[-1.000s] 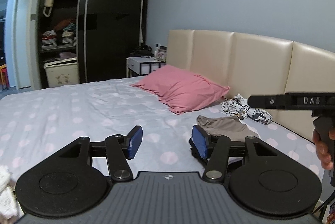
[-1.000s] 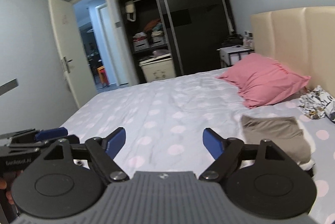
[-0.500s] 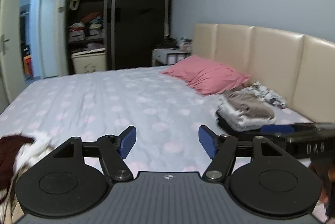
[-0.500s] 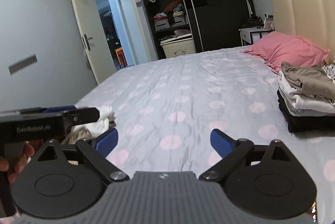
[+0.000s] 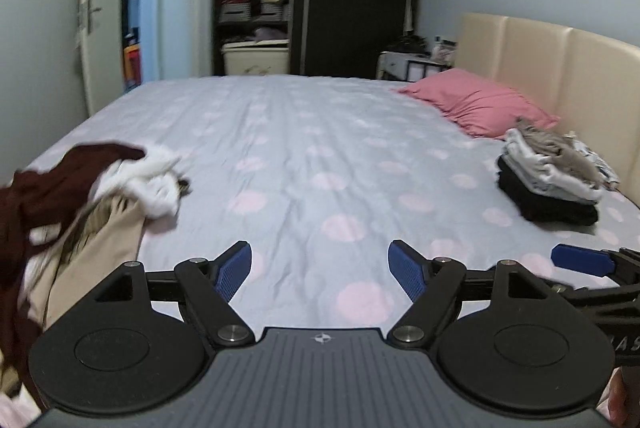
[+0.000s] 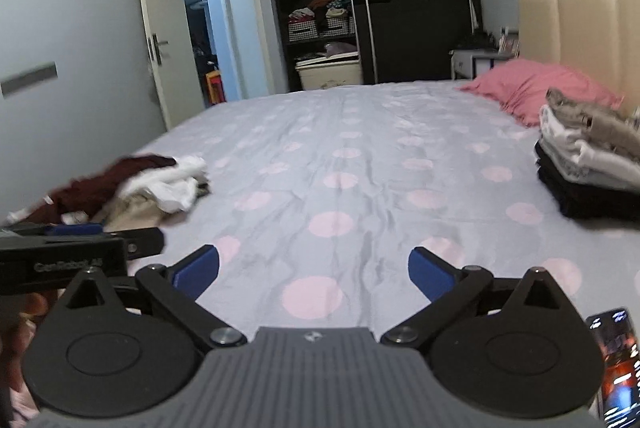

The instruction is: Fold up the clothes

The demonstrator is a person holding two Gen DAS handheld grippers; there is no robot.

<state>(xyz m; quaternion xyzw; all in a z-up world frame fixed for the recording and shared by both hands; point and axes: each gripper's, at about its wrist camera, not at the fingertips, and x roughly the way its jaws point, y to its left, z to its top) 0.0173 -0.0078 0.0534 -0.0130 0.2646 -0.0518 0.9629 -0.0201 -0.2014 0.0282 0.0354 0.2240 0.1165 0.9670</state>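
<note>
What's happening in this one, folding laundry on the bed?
Yes. A person holds two grippers over the bed, both open and empty: left gripper, right gripper. A folded stack sits near the pink pillow. An unfolded heap of clothes waits on the left, not yet picked up.

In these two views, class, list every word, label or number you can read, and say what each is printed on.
"GenRobot.AI", blurred but legible: on the side of the left gripper, seen in the right wrist view.
"AS", cut off by the frame edge: on the right gripper, seen in the left wrist view.
Phone screen: lit, too blurred to read.
</note>
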